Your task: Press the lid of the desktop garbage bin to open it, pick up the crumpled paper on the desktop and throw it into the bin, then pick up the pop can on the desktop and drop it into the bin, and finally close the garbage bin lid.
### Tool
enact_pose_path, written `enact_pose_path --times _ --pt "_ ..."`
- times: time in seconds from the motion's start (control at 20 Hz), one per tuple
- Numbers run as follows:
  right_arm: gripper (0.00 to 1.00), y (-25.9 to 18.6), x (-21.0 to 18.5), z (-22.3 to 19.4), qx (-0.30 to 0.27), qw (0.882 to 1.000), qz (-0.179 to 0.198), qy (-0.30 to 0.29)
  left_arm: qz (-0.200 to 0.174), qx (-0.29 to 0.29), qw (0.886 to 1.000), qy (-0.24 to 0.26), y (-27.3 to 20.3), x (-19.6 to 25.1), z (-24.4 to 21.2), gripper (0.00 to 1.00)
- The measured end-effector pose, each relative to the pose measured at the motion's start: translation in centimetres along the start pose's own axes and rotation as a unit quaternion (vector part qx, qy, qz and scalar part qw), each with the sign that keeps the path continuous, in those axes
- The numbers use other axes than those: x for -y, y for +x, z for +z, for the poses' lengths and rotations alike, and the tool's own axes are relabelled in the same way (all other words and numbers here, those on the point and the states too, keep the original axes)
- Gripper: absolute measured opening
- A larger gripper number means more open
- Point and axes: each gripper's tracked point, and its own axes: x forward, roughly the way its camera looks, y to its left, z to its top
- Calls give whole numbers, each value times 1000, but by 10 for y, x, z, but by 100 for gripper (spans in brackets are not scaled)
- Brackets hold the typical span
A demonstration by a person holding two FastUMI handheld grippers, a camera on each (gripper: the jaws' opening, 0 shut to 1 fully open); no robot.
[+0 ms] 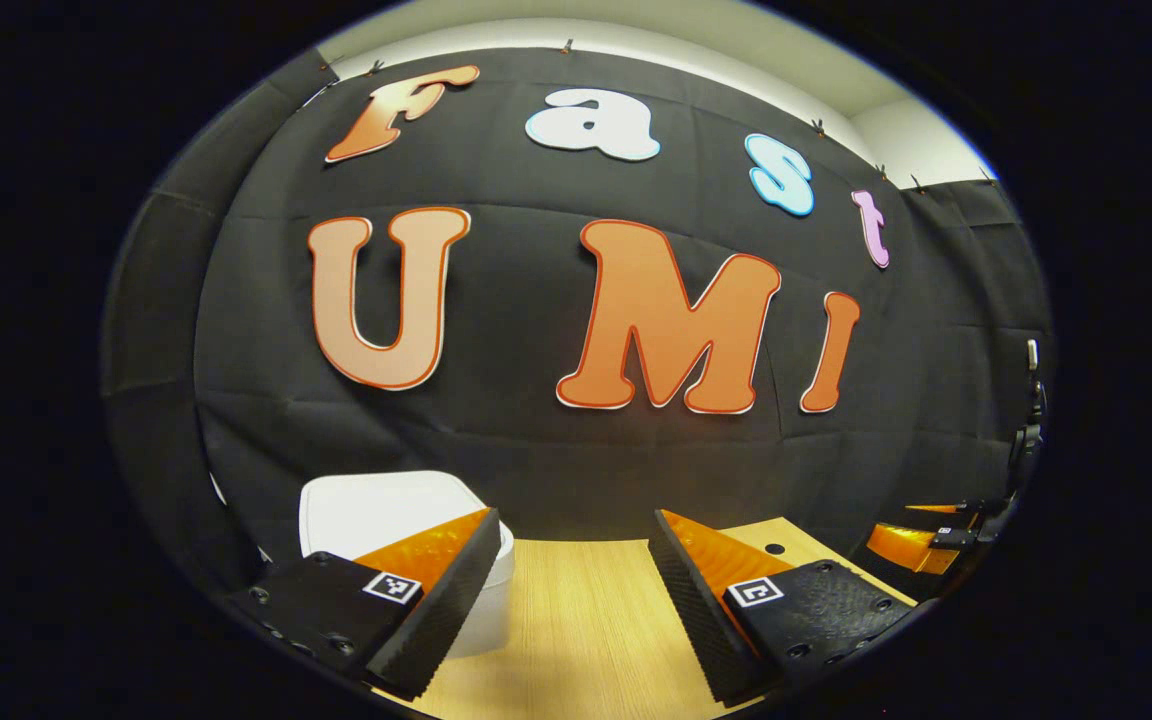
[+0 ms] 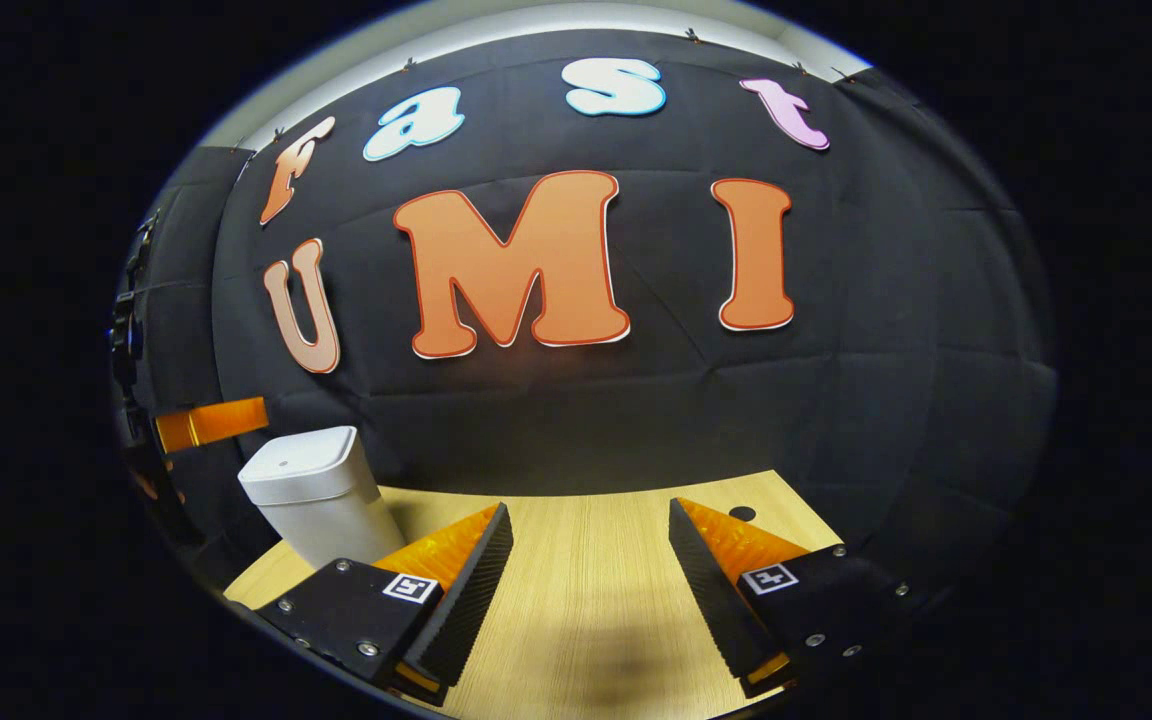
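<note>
tools apart (bin lidded)

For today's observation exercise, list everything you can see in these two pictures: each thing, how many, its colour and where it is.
Bin: one, white, lid shut, standing on the table at the left of both views, just behind the left gripper's left finger.
Table: one, light wood, running under both grippers to the wall.
Hole in the table: one, dark, near the far right edge.
Wall cloth: one, black, hanging behind the table.
Left gripper: one, fingers open, nothing between them, above the table beside the bin.
Right gripper: one, fingers open, nothing between them, above the table to the right of the bin.
</note>
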Motion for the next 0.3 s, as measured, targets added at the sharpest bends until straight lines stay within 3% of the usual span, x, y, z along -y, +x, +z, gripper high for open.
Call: enact_pose_path --times 0.3 --pt "94 -11 -8 -8 13 1000 -6 -11 40 20 999 -20 -14 -17 -35 95"
